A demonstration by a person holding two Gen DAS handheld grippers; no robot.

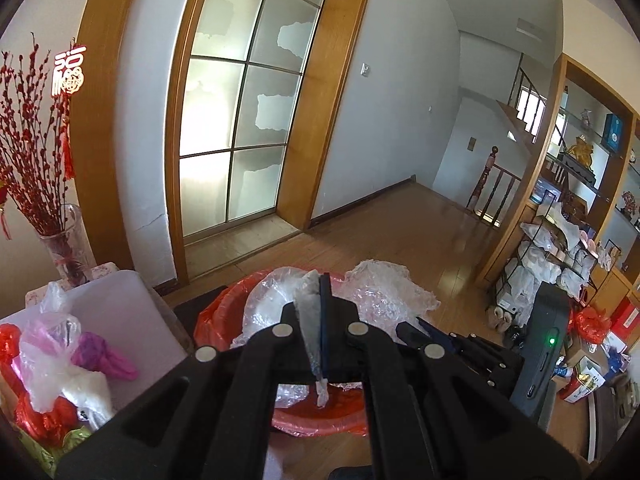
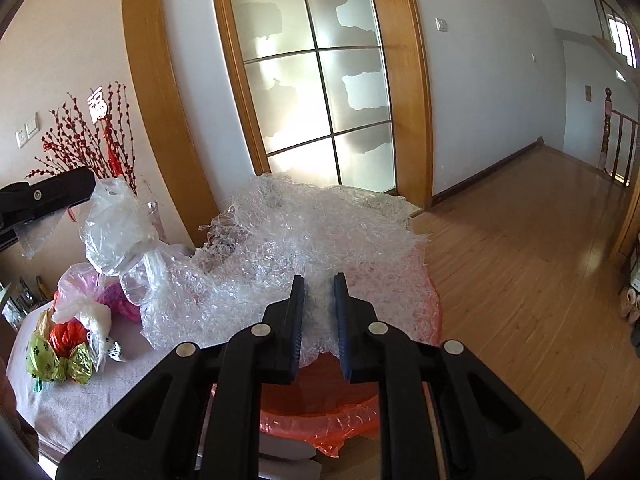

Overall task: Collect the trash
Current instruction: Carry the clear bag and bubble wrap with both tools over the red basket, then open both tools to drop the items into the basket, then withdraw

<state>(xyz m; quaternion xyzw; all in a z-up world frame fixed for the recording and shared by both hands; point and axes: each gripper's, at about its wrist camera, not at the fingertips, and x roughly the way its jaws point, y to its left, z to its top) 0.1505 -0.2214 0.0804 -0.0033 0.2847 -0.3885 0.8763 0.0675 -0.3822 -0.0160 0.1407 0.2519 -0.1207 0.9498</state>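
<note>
The left gripper point(image 1: 320, 308) is pinched tight on a thin clear plastic bag point(image 1: 272, 300). The bag hangs just past its tips, over the bin with the red liner point(image 1: 320, 428) that sits below and in front of it. The right gripper point(image 2: 320, 312) is squeezed onto a big sheet of bubble wrap point(image 2: 304, 240). The wrap spreads out wide ahead of that gripper and also hangs above the red liner.

What could go wrong? The bubble wrap looks much wider than the bin's mouth. If it is let go as it is, I think part of it could flop over the edge and slide to the wooden floor point(image 2: 520, 260). The thin bag is light, so it may stick to the gripper's fingers or float sideways and miss the bin.

More trash waits on the surface point(image 2: 80, 392) to the left of the right gripper: a pile of bags point(image 2: 76, 332). A loose corner of the wrap could drag across the pile and knock the bags off.
</note>
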